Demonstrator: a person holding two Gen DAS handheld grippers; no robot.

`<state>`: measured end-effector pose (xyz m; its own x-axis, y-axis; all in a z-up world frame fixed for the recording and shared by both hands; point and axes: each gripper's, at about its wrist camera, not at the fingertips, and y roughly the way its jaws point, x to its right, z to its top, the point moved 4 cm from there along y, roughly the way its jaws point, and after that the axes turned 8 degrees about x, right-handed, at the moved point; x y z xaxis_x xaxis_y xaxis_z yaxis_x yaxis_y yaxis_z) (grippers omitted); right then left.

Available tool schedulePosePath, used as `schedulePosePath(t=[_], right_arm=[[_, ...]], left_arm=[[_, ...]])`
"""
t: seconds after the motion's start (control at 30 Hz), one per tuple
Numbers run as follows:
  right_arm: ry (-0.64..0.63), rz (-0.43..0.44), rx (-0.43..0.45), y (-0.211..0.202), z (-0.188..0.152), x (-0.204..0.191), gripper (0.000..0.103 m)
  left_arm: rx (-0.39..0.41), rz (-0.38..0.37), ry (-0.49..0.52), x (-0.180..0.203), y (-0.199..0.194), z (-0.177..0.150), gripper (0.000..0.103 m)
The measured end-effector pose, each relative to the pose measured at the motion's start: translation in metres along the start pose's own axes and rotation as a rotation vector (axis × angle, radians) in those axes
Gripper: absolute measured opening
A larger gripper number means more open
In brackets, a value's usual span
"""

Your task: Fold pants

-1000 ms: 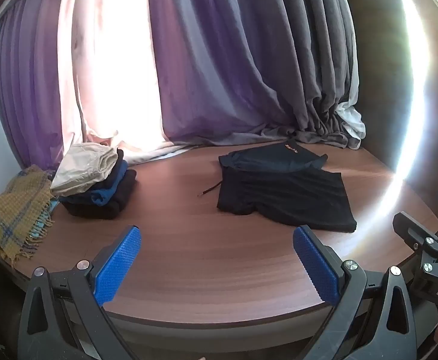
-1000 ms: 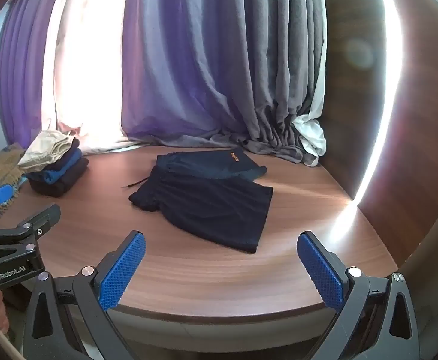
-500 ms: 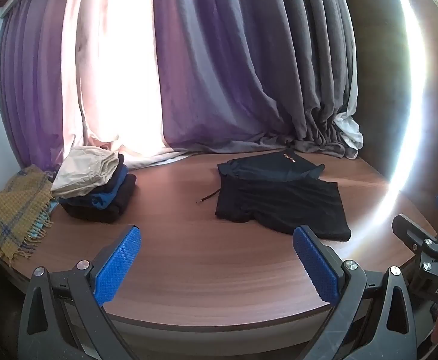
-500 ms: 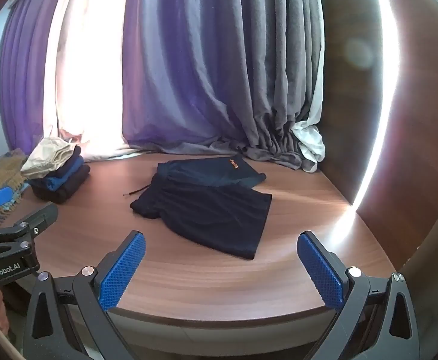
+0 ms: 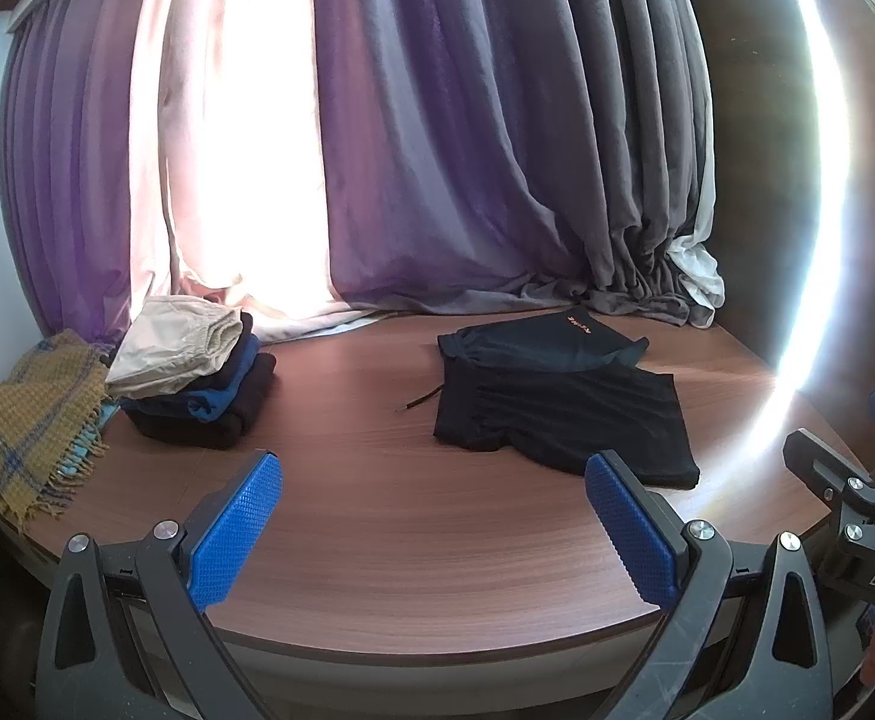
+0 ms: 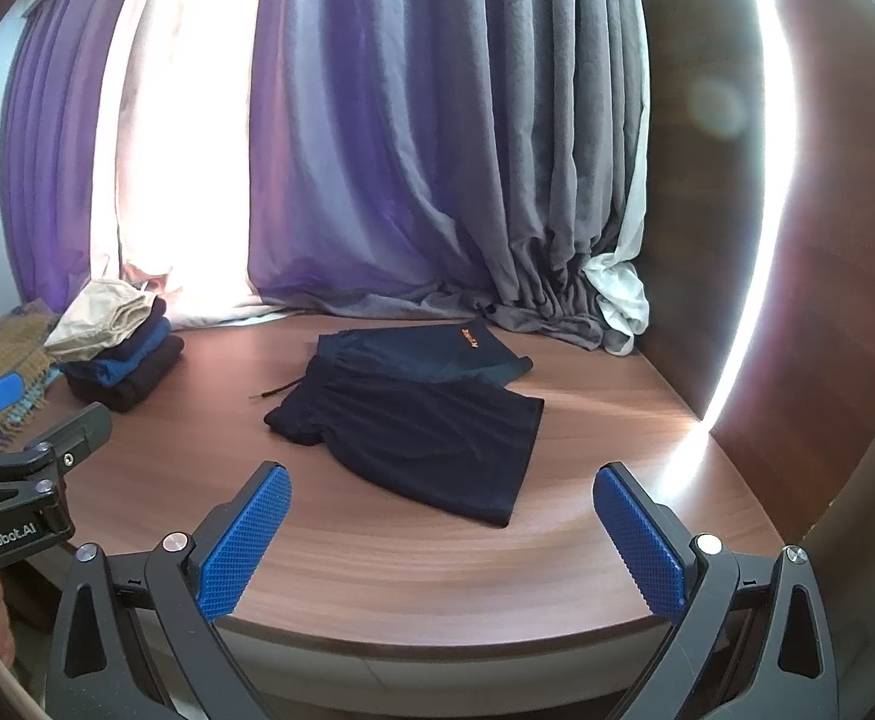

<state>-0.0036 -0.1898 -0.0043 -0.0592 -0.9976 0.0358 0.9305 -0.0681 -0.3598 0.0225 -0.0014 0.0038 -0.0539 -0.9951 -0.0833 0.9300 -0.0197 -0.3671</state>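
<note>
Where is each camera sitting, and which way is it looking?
Left wrist view: sits on the left gripper, looks forward over the wooden table at the dark shorts, clothes stack and purple curtain; its blue fingers show, open, and the right gripper at the right edge.
Right wrist view: sits on the right gripper, facing the same way; its open blue fingers show, the left gripper at the left edge.
Both share the shorts, stack, table and curtain.
</note>
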Motion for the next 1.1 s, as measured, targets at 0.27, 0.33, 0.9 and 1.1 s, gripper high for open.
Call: schedulePosePath(t=[0.27,0.33,0.9,1.1], right_arm=[[-0.001,0.001,0.004,-0.001,0.000,0.000,0.102],[0.000,0.003,0.003,0.000,0.000,0.000,0.102],[-0.003,0.001,0.011,-0.005,-0.001,0.000,0.102],[-0.001,0.004,0.014,-0.006,0.000,0.000,0.102]], left_arm=[[0.003,0.000,0.000,-0.001,-0.001,0.003,0.103],[0.005,0.002,0.000,0.000,-0.001,0.004,0.103],[0.012,0.001,-0.002,-0.004,-0.004,0.006,0.103],[0.017,0.002,-0.002,-0.003,-0.003,0.010,0.103]])
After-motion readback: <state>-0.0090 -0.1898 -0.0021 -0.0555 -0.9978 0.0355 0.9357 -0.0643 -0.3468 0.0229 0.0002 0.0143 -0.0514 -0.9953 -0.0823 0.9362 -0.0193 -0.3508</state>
